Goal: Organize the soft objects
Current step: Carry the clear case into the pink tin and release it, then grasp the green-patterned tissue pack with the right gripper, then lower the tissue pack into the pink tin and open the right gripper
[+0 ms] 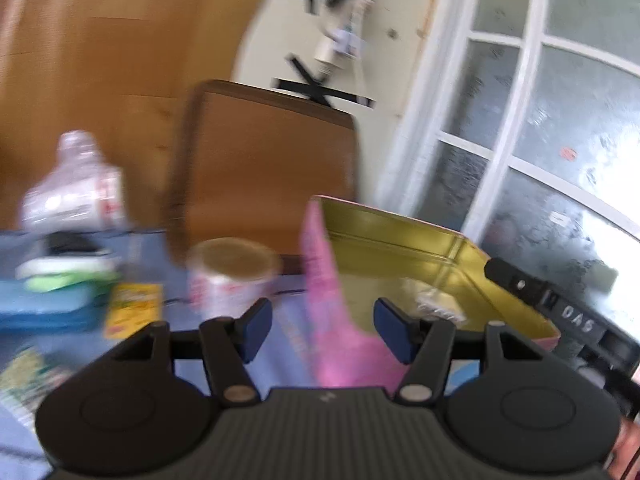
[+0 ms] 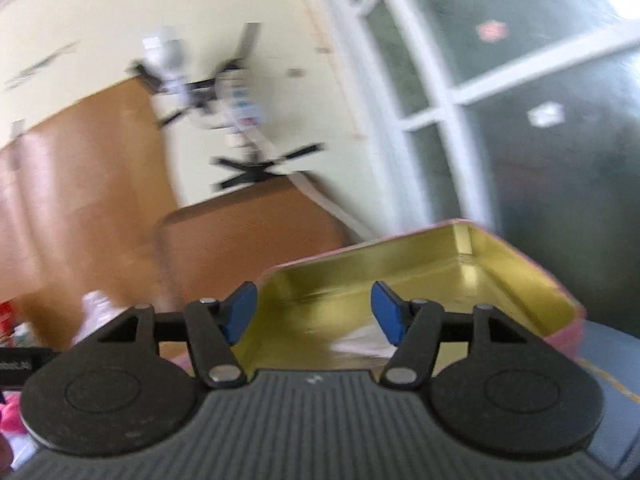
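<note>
An open tin (image 1: 404, 240), gold inside and pink outside, stands on the blue-covered table (image 1: 152, 248). A pale crumpled packet (image 1: 436, 304) lies in it. My left gripper (image 1: 325, 328) is open at the tin's near left corner. The tin's pink side (image 1: 320, 264) shows in the gap between its blue pads (image 1: 256, 326), but blur hides any contact. In the right wrist view my right gripper (image 2: 316, 316) is open, hanging over the near edge of the tin (image 2: 520, 280) with nothing between the pads. The white packet (image 2: 360, 344) lies just beyond them.
On the table's left are a clear plastic bottle (image 1: 72, 192), a white cup with a brown top (image 1: 232, 276), a yellow packet (image 1: 132, 308) and blue and green items (image 1: 52, 292). A brown chair back (image 1: 272, 168) stands behind. A black labelled bar (image 1: 560, 300) crosses right of the tin.
</note>
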The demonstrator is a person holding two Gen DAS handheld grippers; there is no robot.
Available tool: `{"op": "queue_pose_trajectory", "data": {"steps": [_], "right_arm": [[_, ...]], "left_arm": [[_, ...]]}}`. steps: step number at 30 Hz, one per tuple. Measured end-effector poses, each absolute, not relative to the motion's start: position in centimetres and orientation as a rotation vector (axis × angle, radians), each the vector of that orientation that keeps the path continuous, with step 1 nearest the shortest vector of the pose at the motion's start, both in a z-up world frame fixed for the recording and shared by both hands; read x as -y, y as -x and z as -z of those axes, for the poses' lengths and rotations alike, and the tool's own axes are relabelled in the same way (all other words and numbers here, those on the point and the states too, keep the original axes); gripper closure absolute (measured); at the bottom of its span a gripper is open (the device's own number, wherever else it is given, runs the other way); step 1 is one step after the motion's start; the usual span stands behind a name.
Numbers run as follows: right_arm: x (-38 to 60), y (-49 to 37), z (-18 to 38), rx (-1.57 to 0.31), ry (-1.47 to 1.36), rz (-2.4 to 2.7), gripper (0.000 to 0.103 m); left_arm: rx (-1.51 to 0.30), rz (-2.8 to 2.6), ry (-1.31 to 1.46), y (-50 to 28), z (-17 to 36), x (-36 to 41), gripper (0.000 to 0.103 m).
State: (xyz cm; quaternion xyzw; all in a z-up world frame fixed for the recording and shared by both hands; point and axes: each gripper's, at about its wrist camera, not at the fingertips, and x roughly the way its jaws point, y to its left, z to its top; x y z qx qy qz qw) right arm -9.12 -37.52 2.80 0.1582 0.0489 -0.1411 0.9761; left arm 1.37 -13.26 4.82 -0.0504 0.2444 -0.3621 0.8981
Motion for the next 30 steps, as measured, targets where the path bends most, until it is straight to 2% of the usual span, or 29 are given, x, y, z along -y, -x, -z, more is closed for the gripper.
{"op": "queue_pose_trajectory", "data": {"steps": [6,9,11,17,18,20,21,23,24,25,26,28,30], "right_arm": [[29.3,6.4,-2.7,-0.253,-0.164,-0.149,0.037],[23.7,4.1,-1.5,-0.357,-0.04,-0.314,0.028],[20.3,2.0,-0.6,-0.42,0.031,-0.407,0.023],[14.1,-3.9,1.2,-0.552,0.173,-0.461,0.02],[13.5,-4.5,1.7,-0.565,0.194,-0.444,0.02],[13.1,-5.2,2.3,-0.605,0.198,-0.438,0.034],[13.6,-5.3,2.5,-0.609,0.162,-0.451,0.045],[14.1,-4.6,2.2,-0.615,0.127,-0.443,0.047],[14.2,-4.0,2.2,-0.602,0.13,-0.432,0.047],[14.5,-3.3,2.2,-0.587,0.133,-0.423,0.048],[14.9,-2.5,2.0,-0.57,0.124,-0.418,0.048],[15.5,-0.8,1.7,-0.532,0.11,-0.388,0.049],[16.7,0.6,1.3,-0.486,0.112,-0.328,0.049]], "left_arm": [[-0.475,0.492,0.157,-0.9,-2.9,1.9,0.045],[-0.523,0.365,0.209,-1.6,-2.0,-2.9,0.045],[-0.559,0.313,0.248,-2.0,-1.5,-5.1,0.045],[-0.674,0.295,0.325,-3.4,-0.5,-7.6,0.045],[-0.695,0.309,0.344,-3.9,-0.3,-7.6,0.045],[-0.729,0.342,0.381,-4.3,0.3,-7.7,0.039],[-0.745,0.355,0.398,-4.5,0.8,-7.7,0.037],[-0.773,0.374,0.411,-5.1,1.4,-7.0,0.037],[-0.788,0.381,0.413,-5.3,1.6,-6.5,0.041],[-0.798,0.39,0.412,-5.4,1.9,-6.1,0.051],[-0.801,0.403,0.406,-5.5,1.9,-5.5,0.056],[-0.812,0.462,0.414,-5.6,1.6,-4.2,0.076],[-0.813,0.523,0.401,-5.4,0.8,-2.3,0.086]]}}
